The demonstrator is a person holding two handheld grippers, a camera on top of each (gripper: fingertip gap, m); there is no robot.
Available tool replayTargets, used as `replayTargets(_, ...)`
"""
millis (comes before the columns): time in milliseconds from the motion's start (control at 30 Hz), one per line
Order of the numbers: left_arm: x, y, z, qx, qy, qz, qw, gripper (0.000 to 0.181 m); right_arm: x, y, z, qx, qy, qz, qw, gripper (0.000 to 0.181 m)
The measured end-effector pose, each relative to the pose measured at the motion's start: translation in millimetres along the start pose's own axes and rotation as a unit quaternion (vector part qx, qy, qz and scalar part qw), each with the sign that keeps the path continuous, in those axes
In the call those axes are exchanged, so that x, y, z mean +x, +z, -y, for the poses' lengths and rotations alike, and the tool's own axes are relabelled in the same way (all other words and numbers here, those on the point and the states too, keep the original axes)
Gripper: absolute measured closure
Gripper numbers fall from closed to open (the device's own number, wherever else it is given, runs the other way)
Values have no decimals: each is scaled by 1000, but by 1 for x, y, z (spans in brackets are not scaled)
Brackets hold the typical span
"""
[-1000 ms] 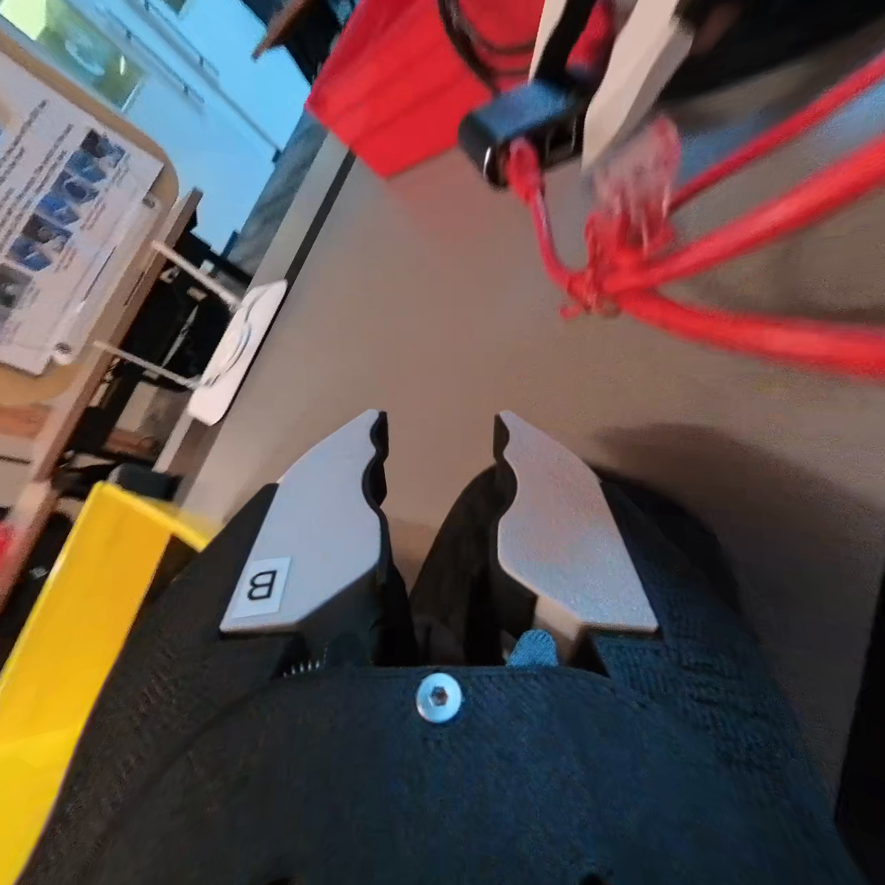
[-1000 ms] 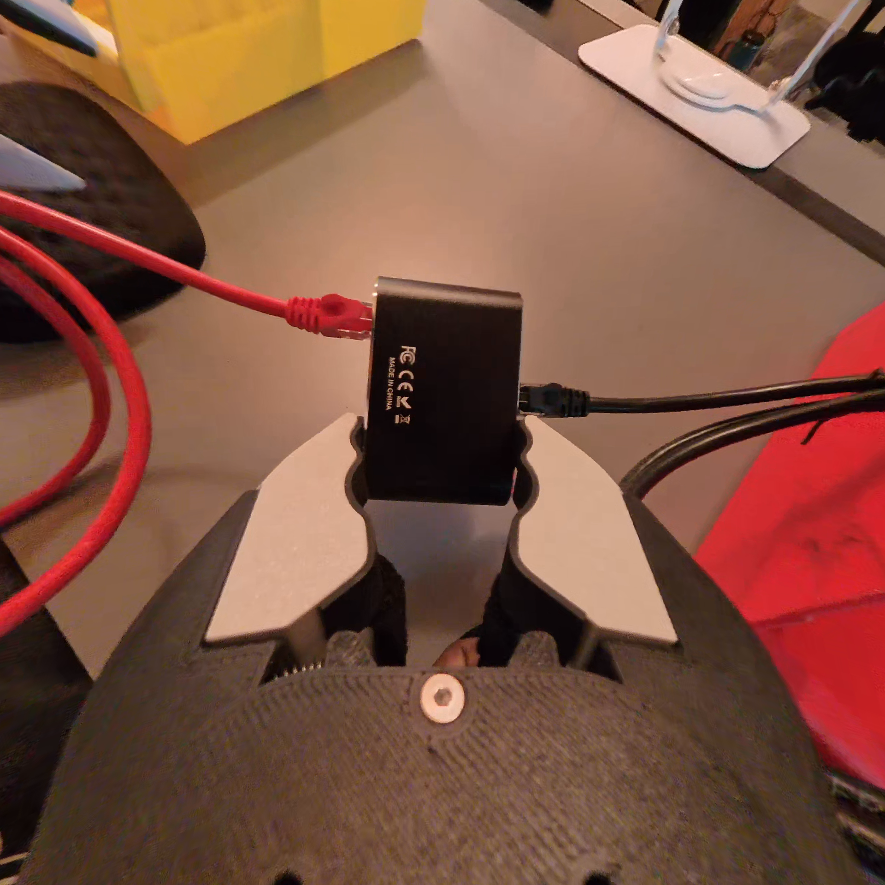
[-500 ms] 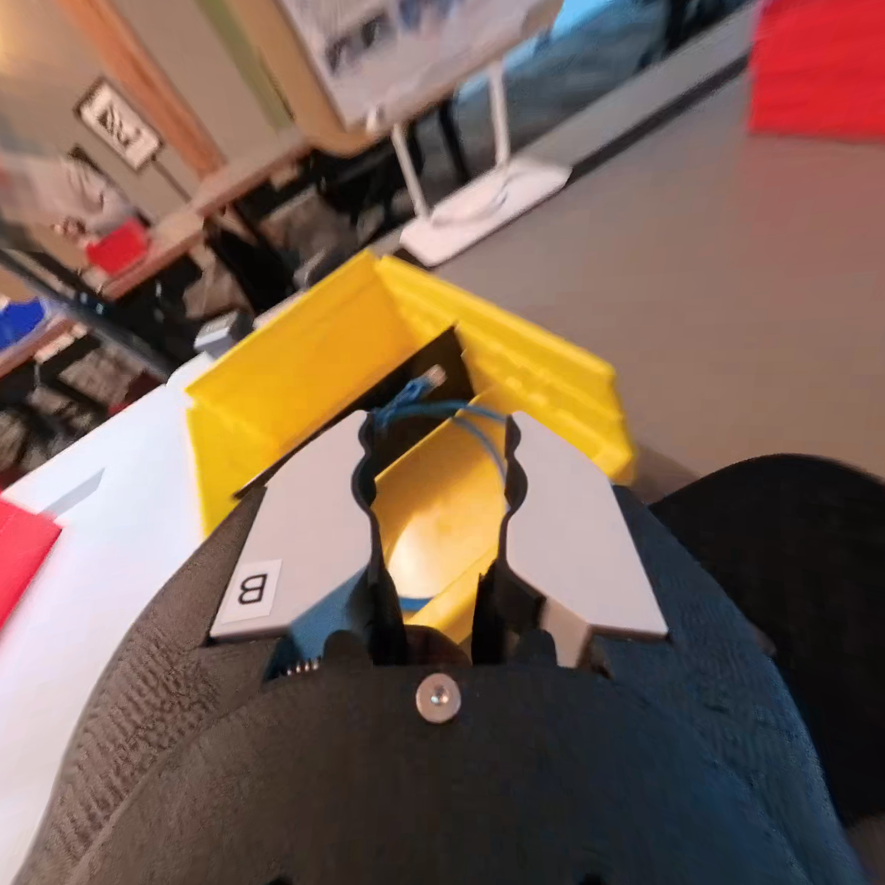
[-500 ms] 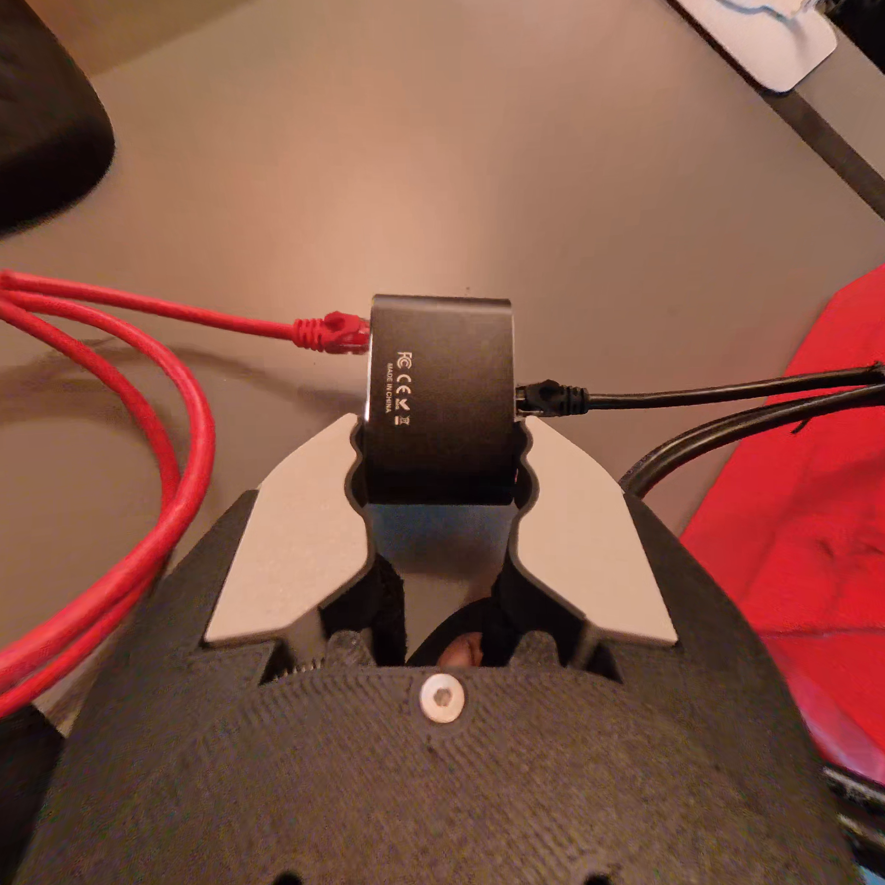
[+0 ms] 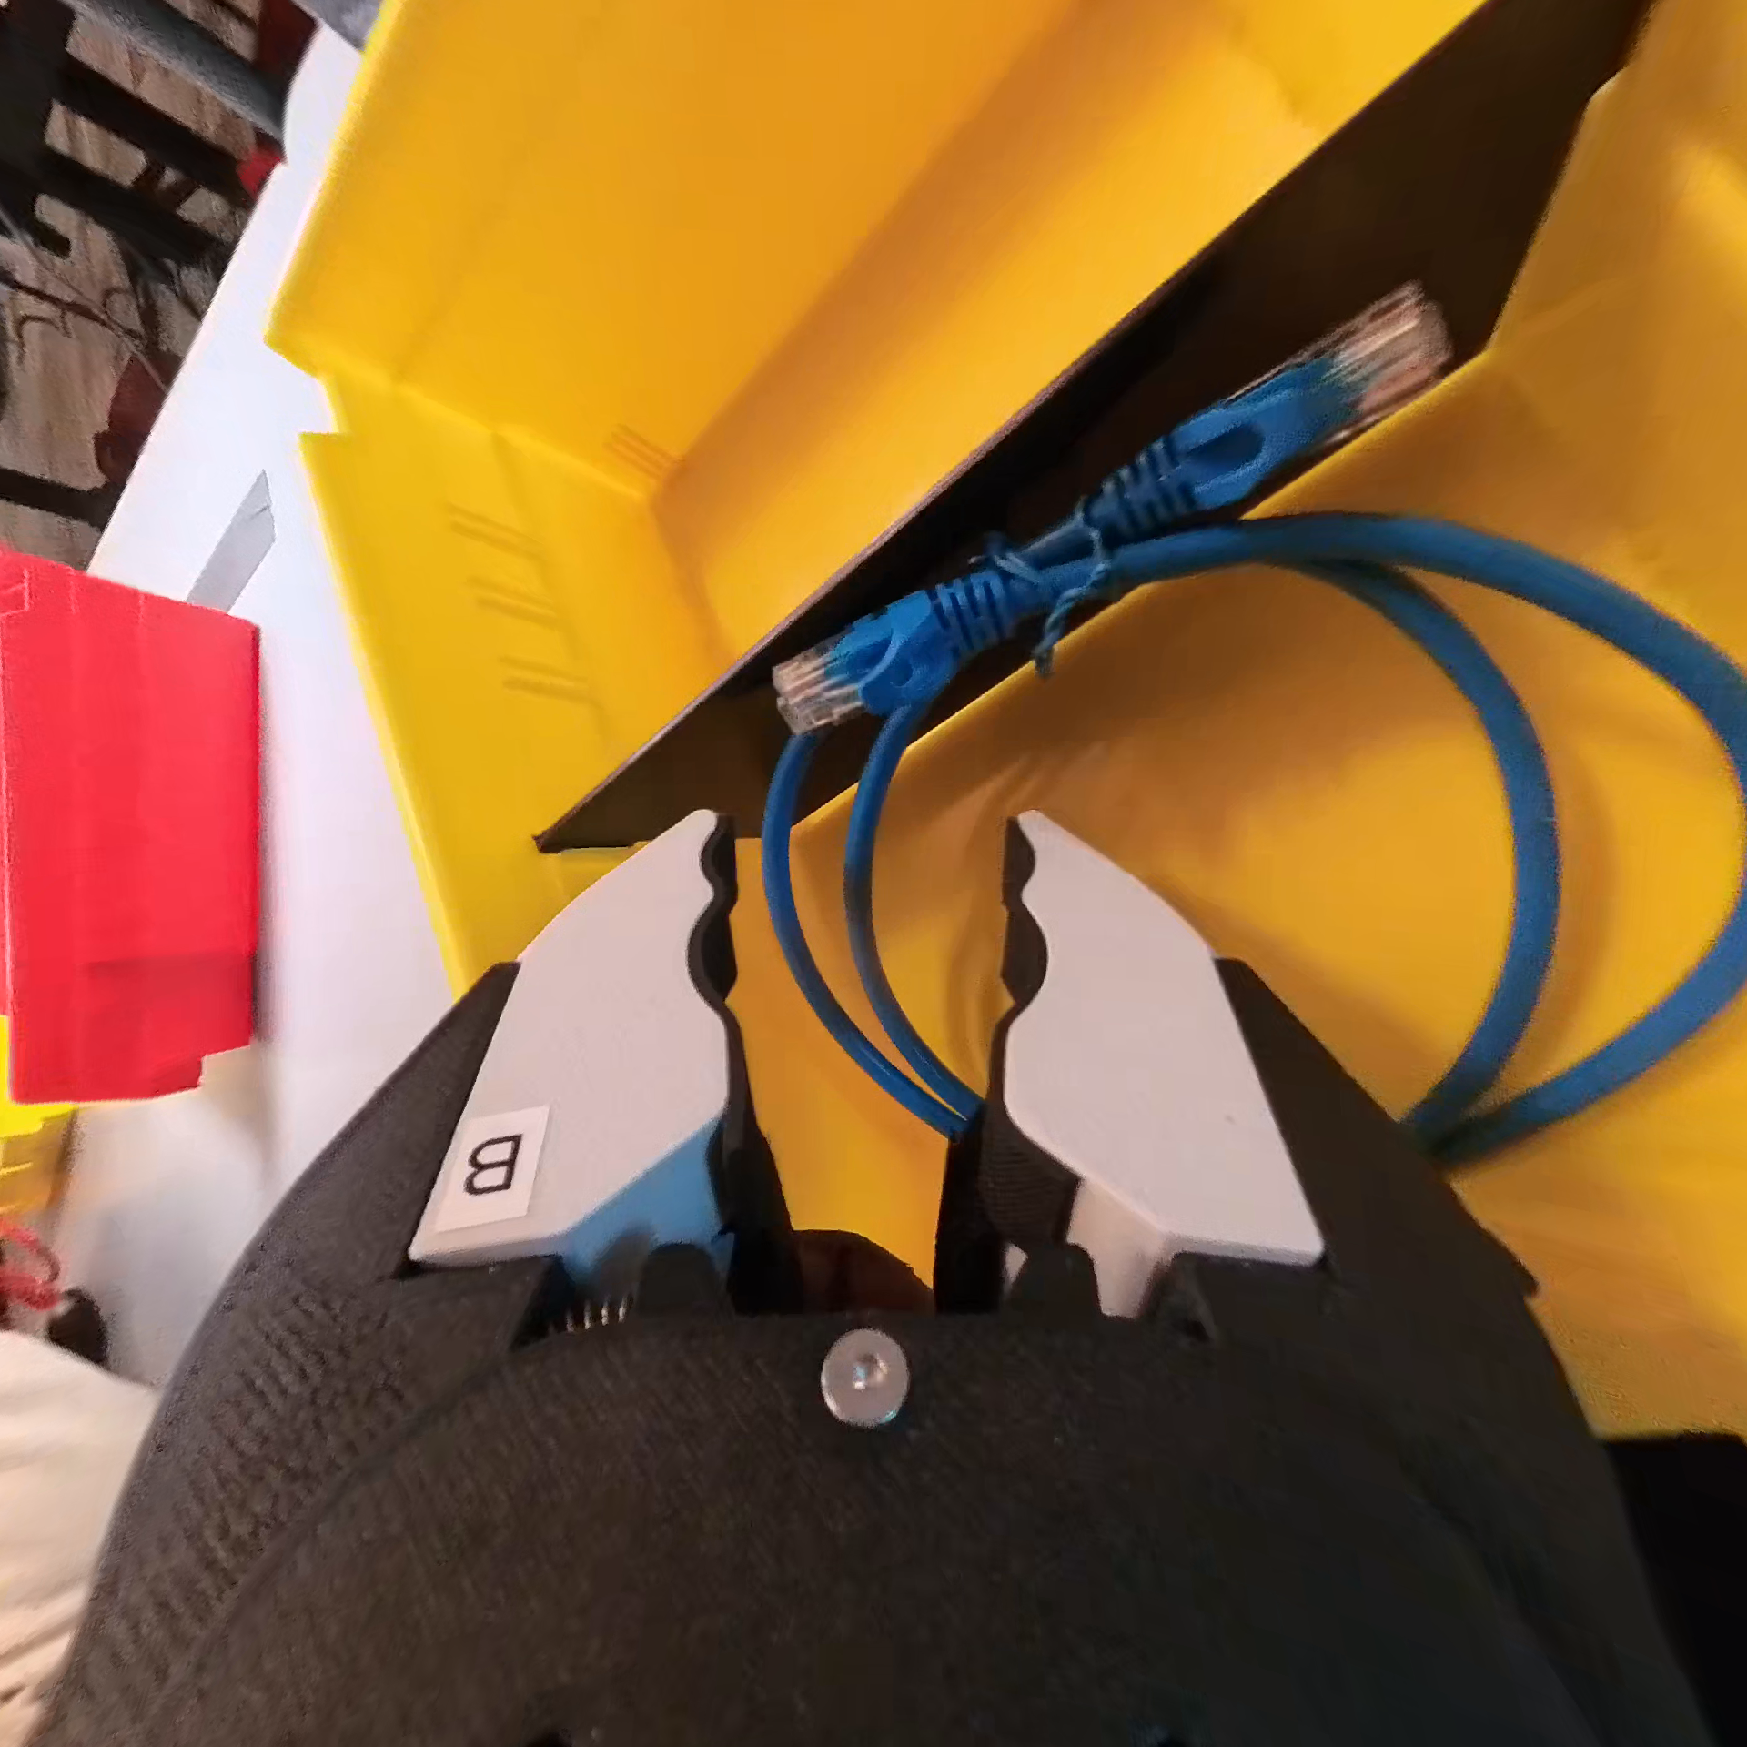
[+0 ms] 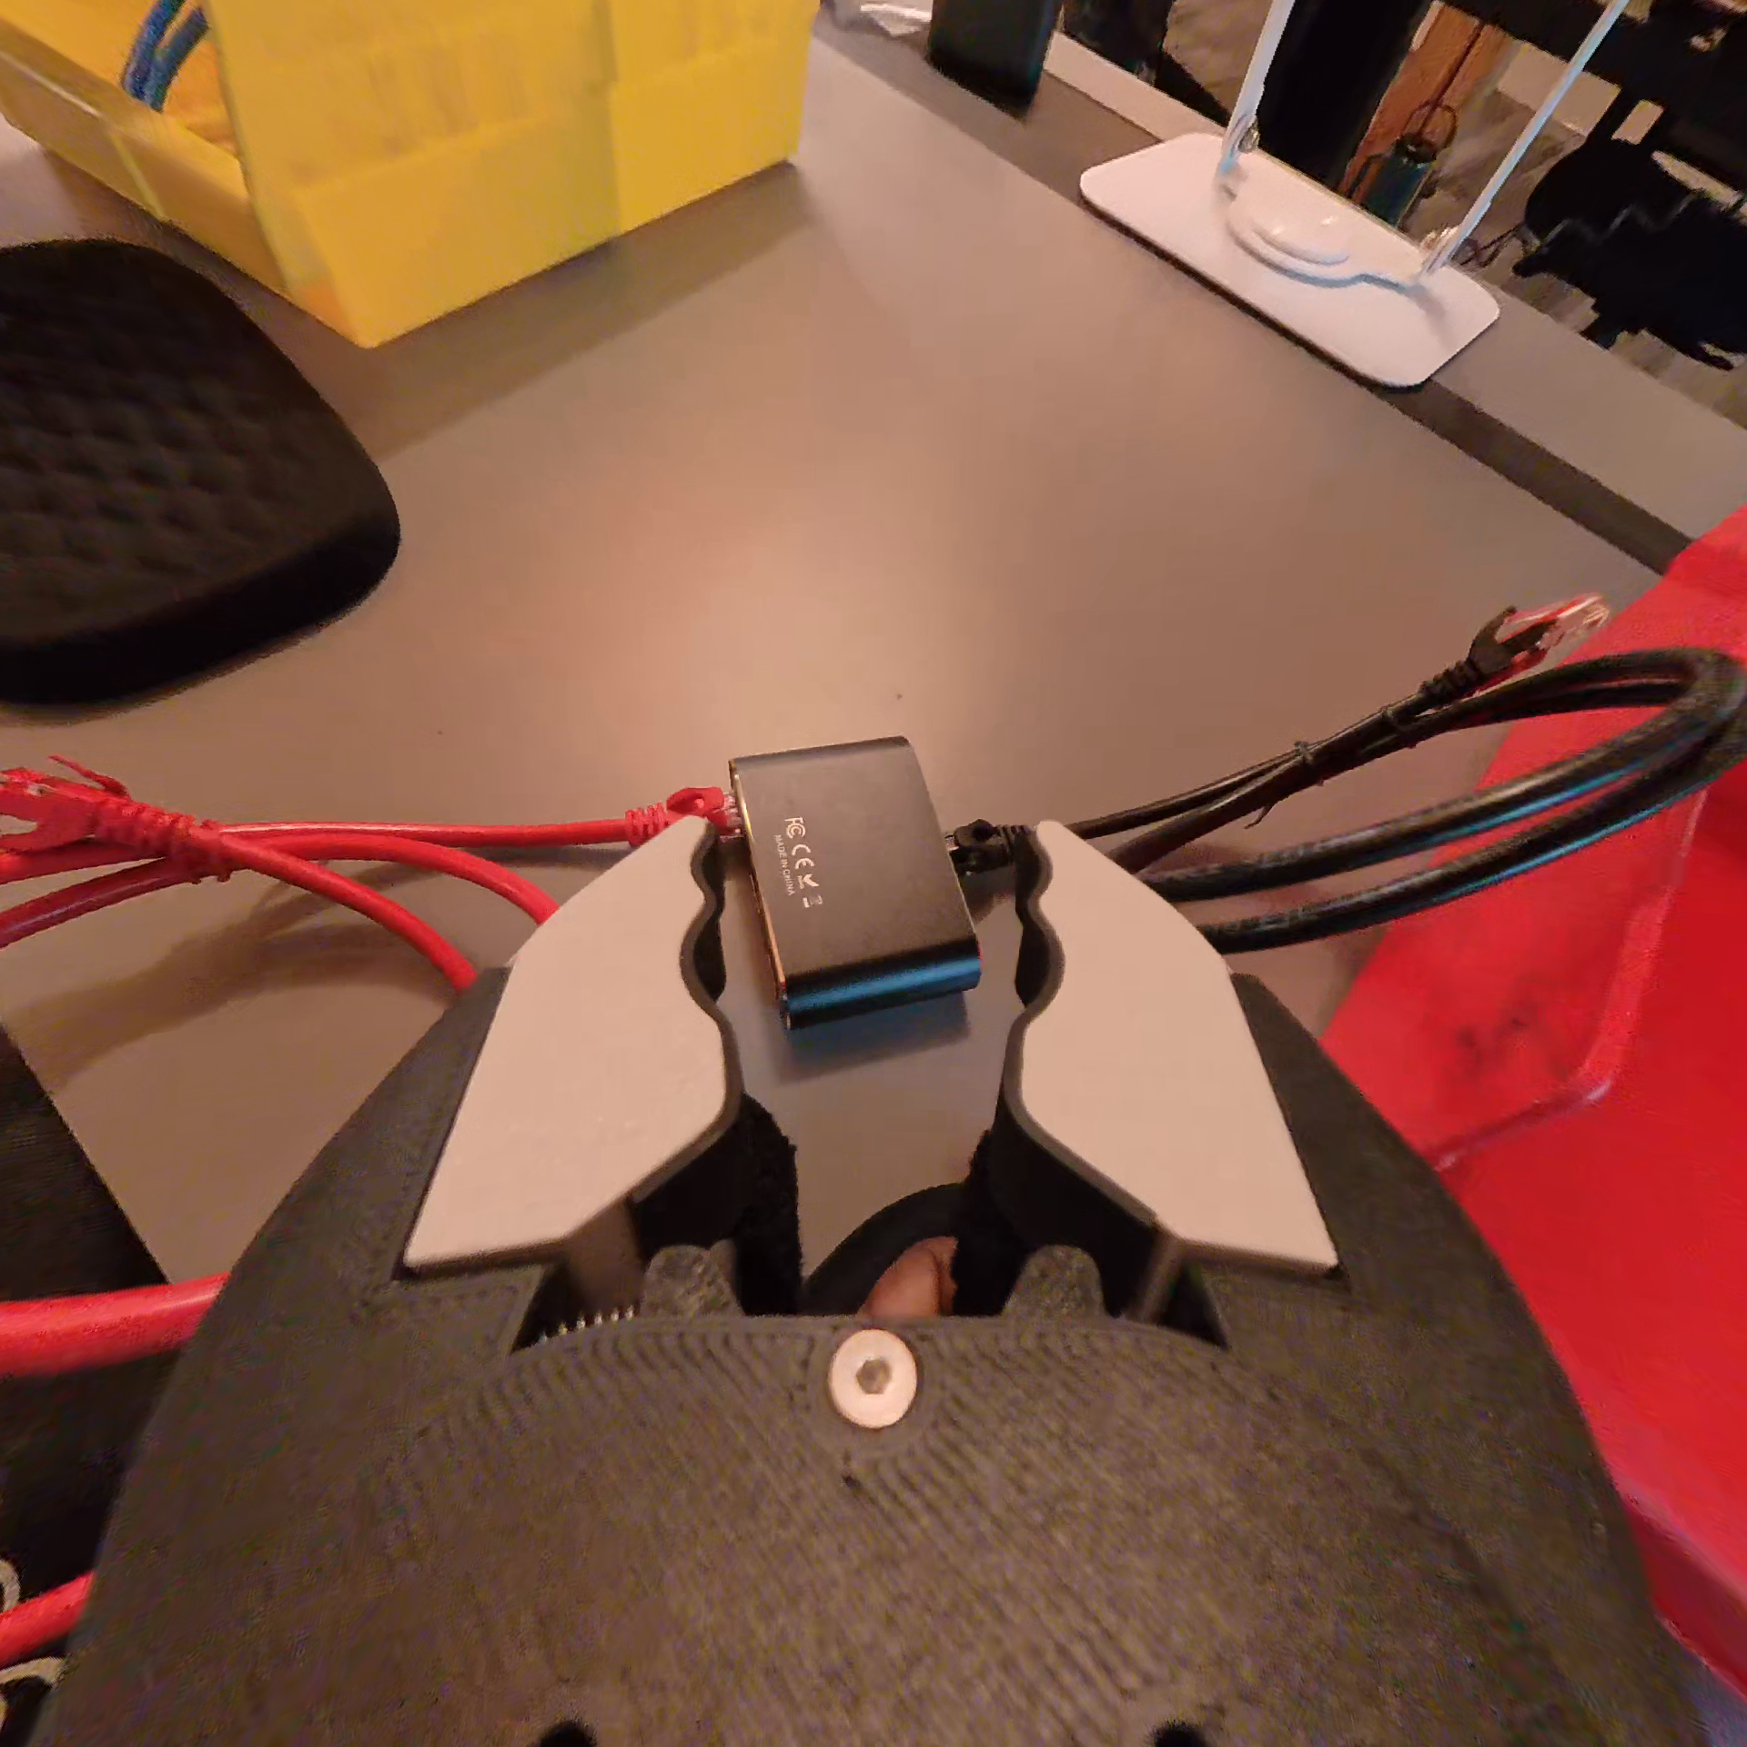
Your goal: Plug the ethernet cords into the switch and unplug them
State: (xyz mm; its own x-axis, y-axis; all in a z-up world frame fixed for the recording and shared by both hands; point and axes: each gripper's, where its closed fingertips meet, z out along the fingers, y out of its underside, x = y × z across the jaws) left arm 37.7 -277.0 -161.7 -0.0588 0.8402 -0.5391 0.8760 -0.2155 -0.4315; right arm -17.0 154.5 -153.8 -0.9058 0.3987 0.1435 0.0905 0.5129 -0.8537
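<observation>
In the left wrist view, the left claw [image 5: 865, 851] is seen released, its two grey fingers spread apart and pointed down into a yellow bin [image 5: 605, 312] that fills the upper part of the frame. A coiled blue ethernet cord [image 5: 1513, 804] lies inside the bin; two of its strands pass between the fingers at centre frame and are hidden behind the right finger lower down, and whether either finger touches them cannot be told. The cord's two clear plugs rest against a black divider [image 5: 1182, 378] crossing the bin diagonally; the upper plug is blurred. The bin is cut off at the top and right edges, and a red bin [image 5: 123, 832] at the left edge is blurred and partly out of frame. In the right wrist view, the right claw [image 6: 860, 832] is also seen released, held low over the grey table [image 6: 898, 492] with its fingers spread to either side of the black switch [image 6: 851, 870], which lies flat on the table at centre frame with a gap on each side. A red ethernet cord [image 6: 425, 837] is plugged into the switch's left side, its plug partly hidden by the left fingertip, and a black ethernet cord [image 6: 1323, 785] into the right side. A red container [image 6: 1560, 945] is cut off at the right, and a white stand base [image 6: 1295, 255] sits at upper right.
</observation>
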Motion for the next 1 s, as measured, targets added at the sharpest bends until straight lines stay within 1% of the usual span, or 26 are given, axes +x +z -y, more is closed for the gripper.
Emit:
replayTargets(133,-4,15,-7,-40,12,16,999,130,-1,-7,9,28,-1,3,1000,121)
replayTargets(233,-8,24,-16,-69,19,32,997,139,-1,-10,12,39,1,5,999,121)
replayTargets(300,-11,28,-21,-77,19,41,996,151,-1,-11,13,42,-1,4,999,120)
replayTargets(333,-14,29,-21,-74,21,50,996,158,-1,-11,13,44,-1,3,999,120)
replayTargets(400,-15,26,-20,-66,23,55,996,164,-1,-11,13,45,-3,4,999,120)
replayTargets(500,-23,11,-9,-23,22,81,996,176,0,-11,11,43,-7,2,999,120)
replayTargets(567,-29,-5,-1,9,13,97,995,176,1,-11,10,43,-7,1,999,120)
replayTargets(633,-37,-27,10,58,-1,121,991,176,1,-13,12,49,-6,2,999,119)
replayTargets(700,-42,-55,27,133,-13,142,981,176,2,-15,15,62,-5,-1,998,119)
replayTargets(733,-44,-72,37,177,-20,156,971,176,3,-17,18,71,-6,-5,997,119)
replayTargets(800,-44,-113,54,264,-26,191,945,176,4,-21,25,99,-13,-10,995,118)
replayTargets(867,-39,-158,68,344,-11,238,908,176,1,-28,37,146,-28,-10,989,118)
replayTargets(900,-32,-178,74,378,-2,251,891,176,0,-33,44,172,-37,-15,984,115)
replayTargets(933,-22,-196,80,406,10,259,876,176,0,-39,51,199,-50,-28,978,110)
replayTargets(1000,0,-225,88,440,37,271,855,176,-4,-54,67,262,-97,-63,958,107)
